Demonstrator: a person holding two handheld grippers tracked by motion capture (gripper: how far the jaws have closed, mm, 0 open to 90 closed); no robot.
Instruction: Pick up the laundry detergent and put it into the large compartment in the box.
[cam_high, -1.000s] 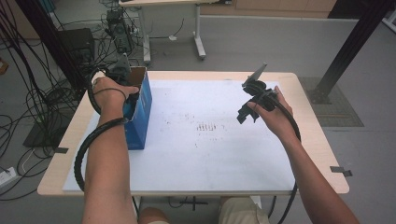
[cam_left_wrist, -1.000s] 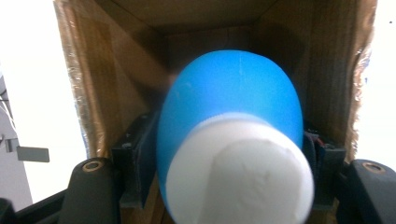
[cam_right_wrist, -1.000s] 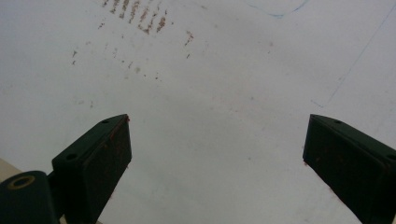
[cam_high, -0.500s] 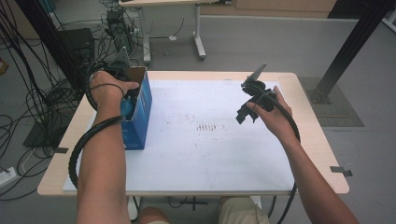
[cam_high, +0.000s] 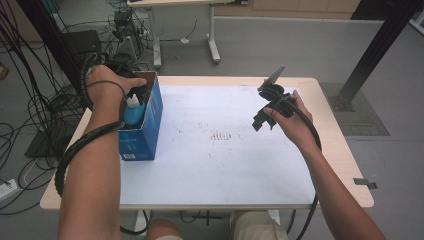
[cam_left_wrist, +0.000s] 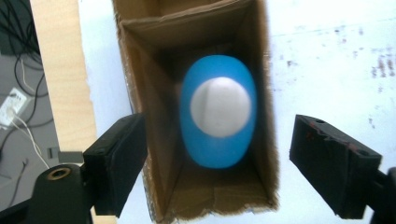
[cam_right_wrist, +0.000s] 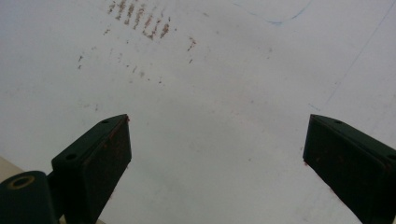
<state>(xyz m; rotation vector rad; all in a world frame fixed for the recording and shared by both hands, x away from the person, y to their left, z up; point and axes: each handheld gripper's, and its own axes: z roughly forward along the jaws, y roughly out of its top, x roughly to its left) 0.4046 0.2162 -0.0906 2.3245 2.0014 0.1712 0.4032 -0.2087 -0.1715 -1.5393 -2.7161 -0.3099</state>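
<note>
Risk: spread left gripper (cam_left_wrist: 219, 154), jaws just opening above blue white-capped plastic bottle (cam_left_wrist: 218, 116), could snag brown cardboard box (cam_left_wrist: 140, 84) wall, tipping it.

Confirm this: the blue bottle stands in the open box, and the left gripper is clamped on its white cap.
Not quite. The blue bottle does stand in the box, but the left gripper isn't clamped on the cap: the left gripper view shows its jaws, just opened, wide apart above the box, touching nothing.
</note>
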